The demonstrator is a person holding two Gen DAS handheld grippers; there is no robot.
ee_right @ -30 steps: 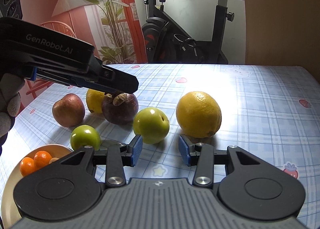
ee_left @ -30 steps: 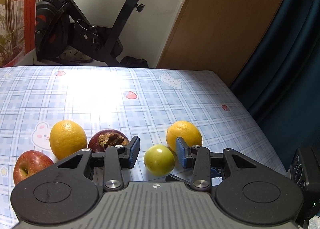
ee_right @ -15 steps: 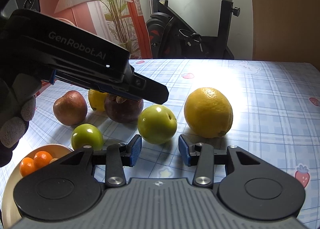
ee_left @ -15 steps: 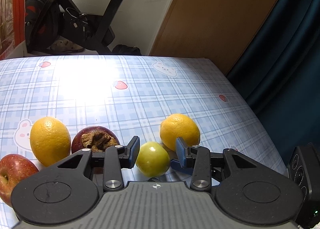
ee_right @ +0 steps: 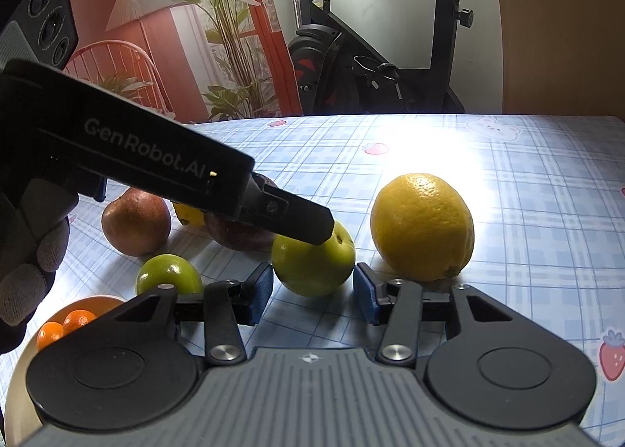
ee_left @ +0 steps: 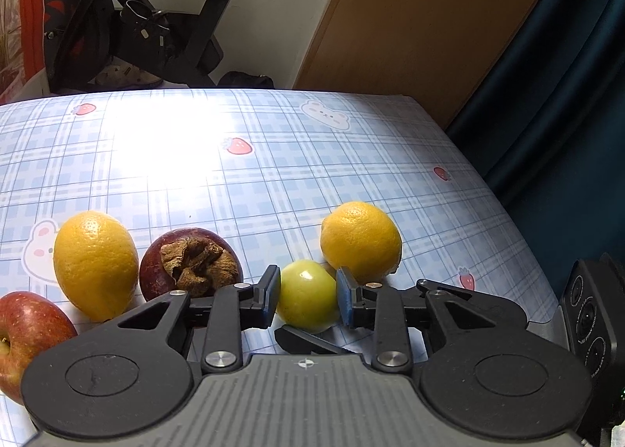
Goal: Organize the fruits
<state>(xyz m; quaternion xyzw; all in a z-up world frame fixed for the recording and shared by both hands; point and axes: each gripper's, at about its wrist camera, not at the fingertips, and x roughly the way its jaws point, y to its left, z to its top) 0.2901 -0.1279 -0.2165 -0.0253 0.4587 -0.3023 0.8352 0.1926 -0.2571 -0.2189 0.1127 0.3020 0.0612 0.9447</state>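
Closure was under way on the left gripper (ee_left: 308,300): its jaws, wider a second before, were drawn in against the green fruit (ee_left: 307,300) on the table (ee_left: 273,173), seemingly gripped for lifting. The right gripper (ee_right: 311,294) was opening, nothing clamped.

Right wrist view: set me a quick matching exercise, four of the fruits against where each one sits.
Things:
1 tangerines
2 red apple
3 large yellow citrus
4 smaller green fruit

Places:
A farthest right on the tablecloth
B inside the bowl
C on the cloth, just past the bowl's rim
D farthest left of the fruits on the cloth

Pairs: 1-B; 2-D; 3-A; 4-C
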